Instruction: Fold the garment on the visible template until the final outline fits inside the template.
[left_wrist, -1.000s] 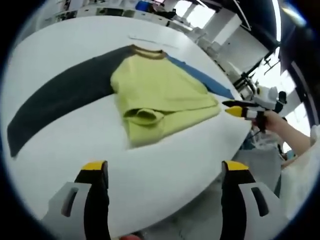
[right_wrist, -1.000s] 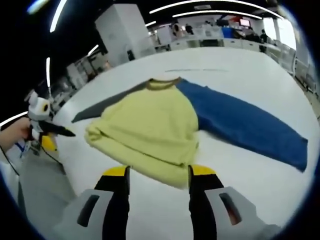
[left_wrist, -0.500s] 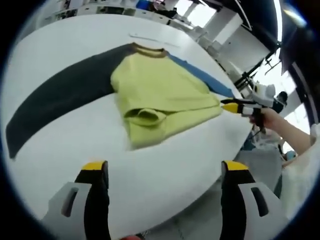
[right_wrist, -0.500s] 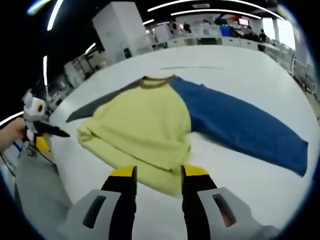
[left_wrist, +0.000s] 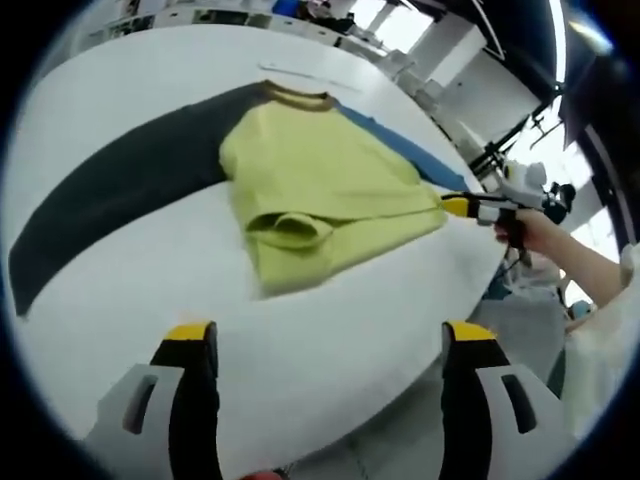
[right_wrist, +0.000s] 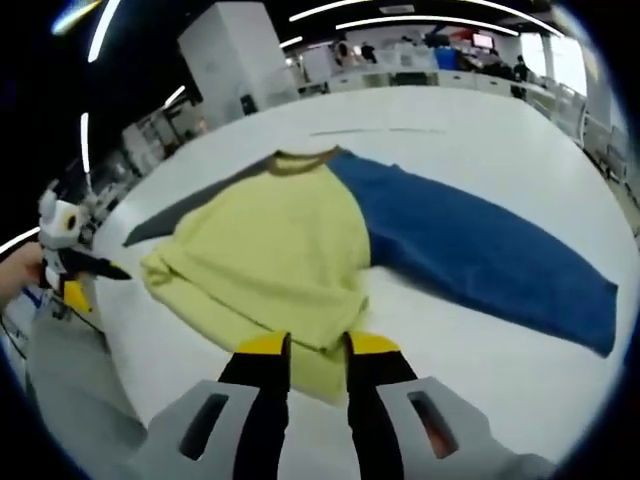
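The garment has a yellow-green body (left_wrist: 310, 180), a dark grey sleeve (left_wrist: 110, 190) and a blue sleeve (right_wrist: 480, 240), and lies on a white table (left_wrist: 330, 310). Its lower part is folded up, leaving a rumpled hem. My right gripper (right_wrist: 318, 345) stands at the near hem (right_wrist: 320, 365). Its jaws are narrowed to a small gap with yellow fabric between them. From the left gripper view, the right gripper (left_wrist: 455, 207) touches the garment's right corner. My left gripper (left_wrist: 330, 340) is wide open and holds nothing, well short of the cloth.
A thin line (right_wrist: 370, 131) marks the table beyond the collar (right_wrist: 300, 160). The table's edge (left_wrist: 440, 330) runs close to both grippers. A hand (left_wrist: 535, 230) holds the right gripper. Off the table's left side, the left gripper (right_wrist: 105, 268) shows. Desks stand in the background.
My right gripper has moved in onto the hem and its jaws have narrowed step by step. The left gripper has stayed open and nearly still.
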